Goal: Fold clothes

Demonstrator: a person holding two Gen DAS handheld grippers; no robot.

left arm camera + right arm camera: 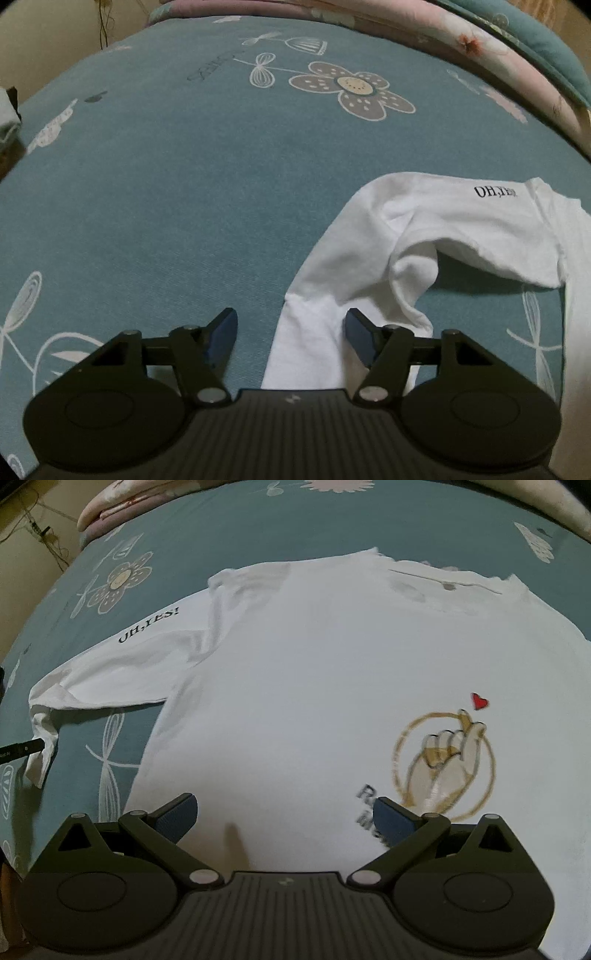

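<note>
A white long-sleeved shirt (pixel 295 683) lies spread flat on the teal bedsheet (pixel 229 524), with a gold hand print and a red heart on its chest. Its left sleeve (pixel 388 240), lettered in black, bends at the elbow and runs down toward my left gripper (pixel 290 332). That gripper is open, and the sleeve's cuff end (pixel 310 343) lies between its blue pads without being pinched. My right gripper (pixel 284 812) is open and hovers over the lower part of the shirt body with nothing between its fingers.
The sheet (pixel 147 184) carries a flower print. A folded pink and teal quilt (pixel 480 40) lies along the far edge of the bed. Beyond the bed's left edge there is floor with cables (pixel 37 535).
</note>
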